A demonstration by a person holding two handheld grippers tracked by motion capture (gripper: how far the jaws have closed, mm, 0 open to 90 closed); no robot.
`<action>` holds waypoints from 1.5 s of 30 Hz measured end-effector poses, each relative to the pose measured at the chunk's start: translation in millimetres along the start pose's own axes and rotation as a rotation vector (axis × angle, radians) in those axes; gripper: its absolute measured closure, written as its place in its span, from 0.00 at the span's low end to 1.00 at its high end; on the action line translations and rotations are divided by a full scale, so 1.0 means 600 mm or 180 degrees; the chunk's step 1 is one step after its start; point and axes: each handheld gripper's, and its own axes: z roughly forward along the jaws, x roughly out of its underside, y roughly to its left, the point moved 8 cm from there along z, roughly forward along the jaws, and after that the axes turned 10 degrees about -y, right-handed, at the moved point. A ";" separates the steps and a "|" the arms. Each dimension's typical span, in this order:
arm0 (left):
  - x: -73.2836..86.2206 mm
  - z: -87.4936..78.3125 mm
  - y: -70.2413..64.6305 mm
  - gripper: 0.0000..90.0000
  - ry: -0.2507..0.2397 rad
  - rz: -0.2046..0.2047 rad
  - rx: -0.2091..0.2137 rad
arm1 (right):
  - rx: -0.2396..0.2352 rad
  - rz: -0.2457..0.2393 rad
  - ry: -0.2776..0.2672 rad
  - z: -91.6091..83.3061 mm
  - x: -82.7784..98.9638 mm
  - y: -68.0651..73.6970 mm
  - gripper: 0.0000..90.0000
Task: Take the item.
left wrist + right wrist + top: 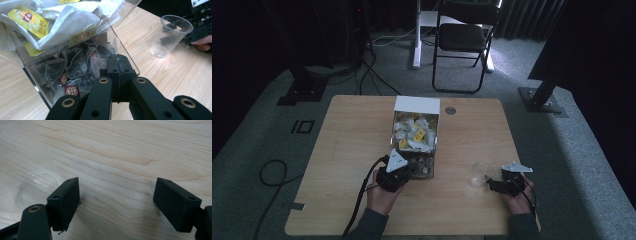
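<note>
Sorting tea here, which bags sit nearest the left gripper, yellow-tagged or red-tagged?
The red-tagged bags, low in the clear box beside the left gripper; yellow-tagged bags are piled higher.

The left gripper point(404, 169) stood near the middle of the table with its jaws closed together. The right gripper point(493, 184) rested near the right front edge, its jaws wide apart.

We found the clear box point(416, 137) of tea bags point(414, 132) near the middle of the table point(347, 150). The plastic cup point(479, 175) stood to its right, nearer us, and the folding chair point(464, 37) stood behind the table.
</note>
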 end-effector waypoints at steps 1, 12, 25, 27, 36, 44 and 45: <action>-0.003 -0.001 -0.003 1.00 -0.0009 0.0019 0.0018 | -0.0002 -0.0001 0.0000 0.000 0.000 0.000 0.23; -0.009 0.001 -0.014 1.00 -0.0030 0.0017 0.0083 | -0.0003 -0.0001 -0.0001 0.000 0.000 0.000 0.23; -0.016 0.006 -0.025 1.00 -0.0051 0.0016 0.0149 | -0.0003 -0.0002 0.0000 0.000 0.000 0.000 0.23; -0.017 0.008 -0.027 1.00 -0.0049 0.0022 0.0153 | -0.0003 -0.0001 0.0000 0.000 0.000 0.000 0.23; -0.024 0.012 -0.032 1.00 -0.0071 0.0035 0.0180 | -0.0006 -0.0004 0.0001 0.000 0.000 0.000 0.23; -0.028 0.014 -0.037 1.00 -0.0078 0.0040 0.0201 | -0.0010 -0.0009 -0.0002 0.000 0.000 0.000 0.23; -0.029 0.015 -0.037 1.00 -0.0084 0.0037 0.0201 | -0.0009 -0.0006 0.0000 0.000 0.000 0.001 0.23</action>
